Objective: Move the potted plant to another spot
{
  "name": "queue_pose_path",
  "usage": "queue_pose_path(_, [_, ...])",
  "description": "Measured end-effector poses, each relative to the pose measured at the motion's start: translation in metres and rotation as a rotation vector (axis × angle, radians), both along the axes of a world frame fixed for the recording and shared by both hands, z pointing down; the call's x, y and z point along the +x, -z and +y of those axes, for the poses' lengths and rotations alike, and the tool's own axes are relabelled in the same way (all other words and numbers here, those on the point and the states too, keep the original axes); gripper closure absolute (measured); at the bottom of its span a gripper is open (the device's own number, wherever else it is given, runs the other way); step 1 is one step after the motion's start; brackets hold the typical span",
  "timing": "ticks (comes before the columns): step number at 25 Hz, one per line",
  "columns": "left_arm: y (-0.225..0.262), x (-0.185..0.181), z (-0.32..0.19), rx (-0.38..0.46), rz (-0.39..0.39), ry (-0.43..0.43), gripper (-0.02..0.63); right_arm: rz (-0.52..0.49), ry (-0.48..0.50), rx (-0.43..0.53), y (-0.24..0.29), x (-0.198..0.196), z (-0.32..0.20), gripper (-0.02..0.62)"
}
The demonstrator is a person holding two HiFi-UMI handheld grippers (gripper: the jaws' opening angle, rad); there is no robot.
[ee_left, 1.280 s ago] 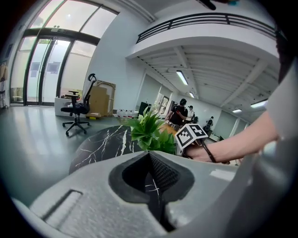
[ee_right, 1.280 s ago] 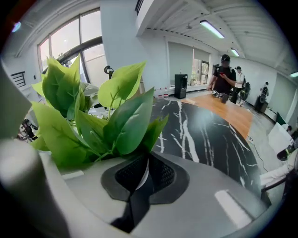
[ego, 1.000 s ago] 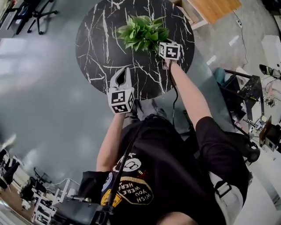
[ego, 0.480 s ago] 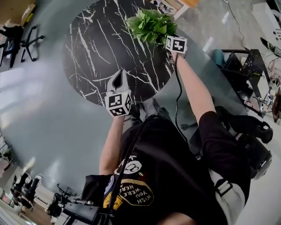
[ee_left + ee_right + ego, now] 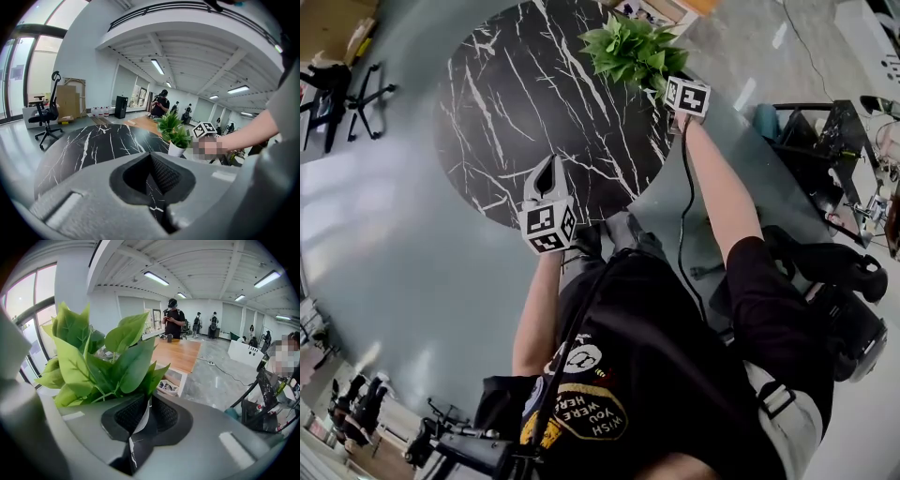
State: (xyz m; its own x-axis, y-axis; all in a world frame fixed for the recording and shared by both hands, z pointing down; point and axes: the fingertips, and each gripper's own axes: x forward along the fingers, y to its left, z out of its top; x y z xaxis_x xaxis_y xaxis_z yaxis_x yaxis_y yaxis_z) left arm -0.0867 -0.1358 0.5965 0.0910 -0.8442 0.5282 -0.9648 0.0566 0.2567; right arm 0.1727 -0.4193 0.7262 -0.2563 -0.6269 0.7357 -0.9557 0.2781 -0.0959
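Observation:
The potted plant, green leaves in a small white pot, stands near the far right edge of the round black marble table. My right gripper reaches in under the leaves. In the right gripper view the pot's thin white rim stands between the jaws of the right gripper, which are opening, with a dark gap beside the rim. The leaves fill the left of that view. My left gripper hovers over the table's near edge, fingertips together and nothing in them.
A black office chair stands on the grey floor left of the table. A wooden platform lies beyond the plant. Black equipment and cables crowd the right side. People stand far off in the hall.
The plant and my right gripper have moved from the table's middle to its far right edge. The left gripper has shifted slightly along the near edge.

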Motion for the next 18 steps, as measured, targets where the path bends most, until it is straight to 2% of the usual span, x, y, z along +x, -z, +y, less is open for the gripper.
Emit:
queue_pose_path(5, [0.0,0.001,0.005,0.001,0.007,-0.015,0.601,-0.04,-0.049,0.037,0.013,0.011,0.003,0.537])
queue_pose_path(9, [0.001,0.008,0.006,0.009,0.015,-0.04,0.601,-0.139,-0.189,0.092,0.039,0.038,0.02,0.532])
queue_pose_path(11, [0.006,0.016,0.003,0.021,0.029,-0.06,0.601,-0.197,-0.23,0.136,0.062,0.05,0.046,0.554])
queue_pose_path(13, [0.017,0.03,-0.003,0.047,0.045,-0.095,0.601,-0.248,-0.195,0.177,0.09,0.048,0.084,0.591])
queue_pose_path(15, [0.031,0.05,-0.008,0.075,0.058,-0.145,0.601,-0.283,-0.109,0.199,0.121,0.034,0.13,0.592])
queue_pose_path(18, [0.049,0.087,-0.009,0.097,0.076,-0.24,0.601,-0.267,-0.004,0.196,0.155,0.018,0.207,0.594])
